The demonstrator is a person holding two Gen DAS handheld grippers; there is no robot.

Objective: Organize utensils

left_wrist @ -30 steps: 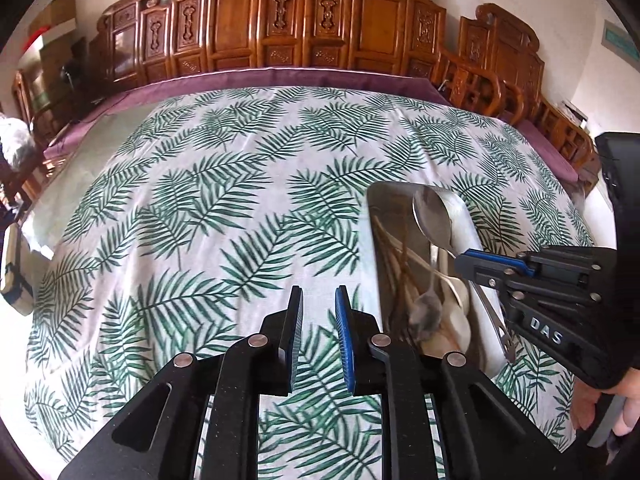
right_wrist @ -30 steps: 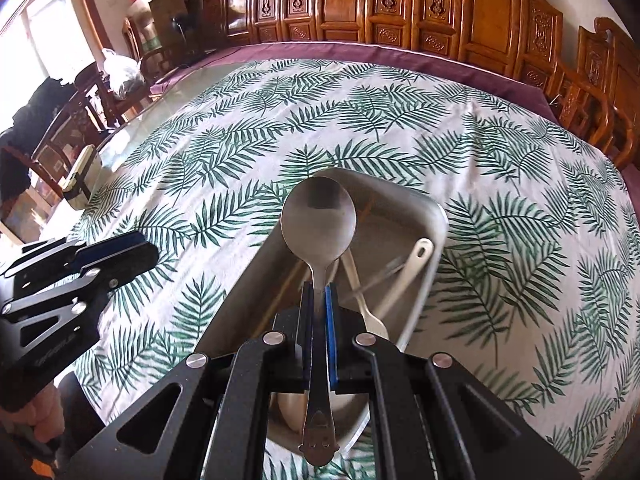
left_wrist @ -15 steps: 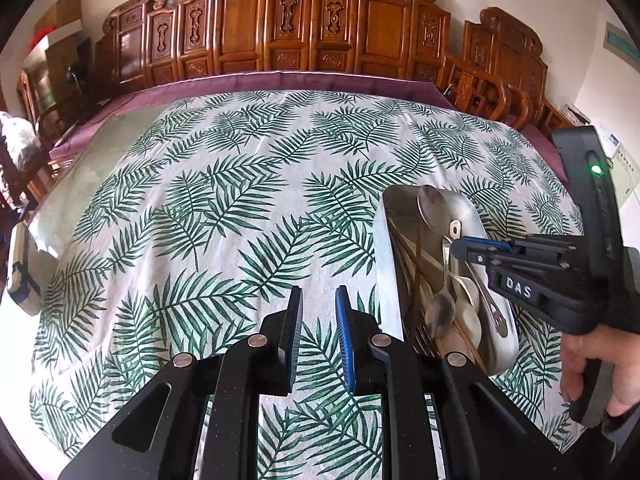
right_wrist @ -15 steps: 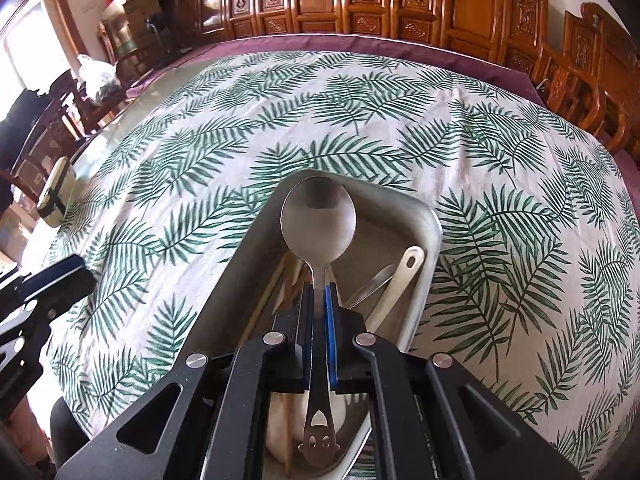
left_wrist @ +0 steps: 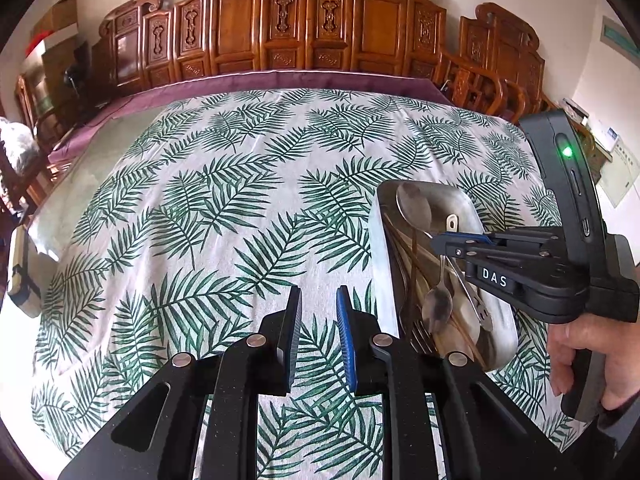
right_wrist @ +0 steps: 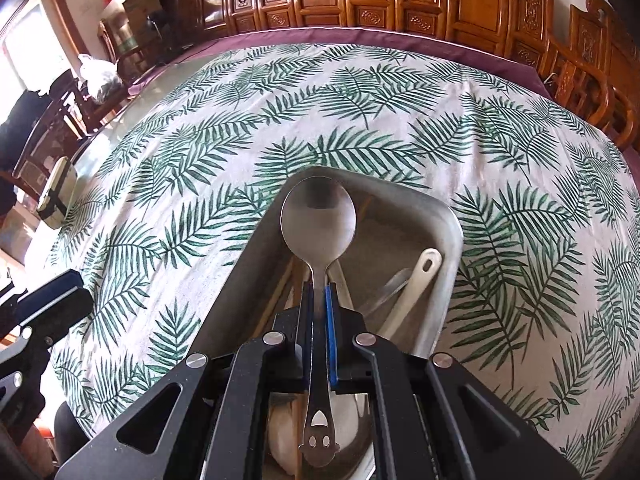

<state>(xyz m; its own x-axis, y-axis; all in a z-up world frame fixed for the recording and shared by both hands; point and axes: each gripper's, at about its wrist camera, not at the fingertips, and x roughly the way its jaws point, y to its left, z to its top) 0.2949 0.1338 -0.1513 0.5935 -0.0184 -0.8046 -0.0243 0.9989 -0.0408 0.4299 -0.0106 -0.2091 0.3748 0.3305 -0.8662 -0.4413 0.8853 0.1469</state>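
A steel tray [left_wrist: 382,248] [right_wrist: 448,240] lies on the palm-leaf tablecloth and holds several utensils: spoons, a fork, chopsticks and a white ladle [right_wrist: 416,280]. My right gripper [right_wrist: 319,292] [left_wrist: 438,240] is shut on a large steel spoon [right_wrist: 318,220] by its handle and holds it over the tray, bowl pointing to the tray's far end. The spoon also shows in the left wrist view [left_wrist: 414,204]. My left gripper [left_wrist: 318,300] is open and empty above the cloth, just left of the tray.
The table [left_wrist: 248,184] has a purple border and carved wooden chairs [left_wrist: 304,20] along its far side. A small boxy device [right_wrist: 56,196] sits at the table's left edge. A hand [left_wrist: 580,356] holds the right gripper's handle.
The right gripper has carried the spoon lower and further along the tray toward its far end. The left gripper has drawn back a little, jaws unchanged.
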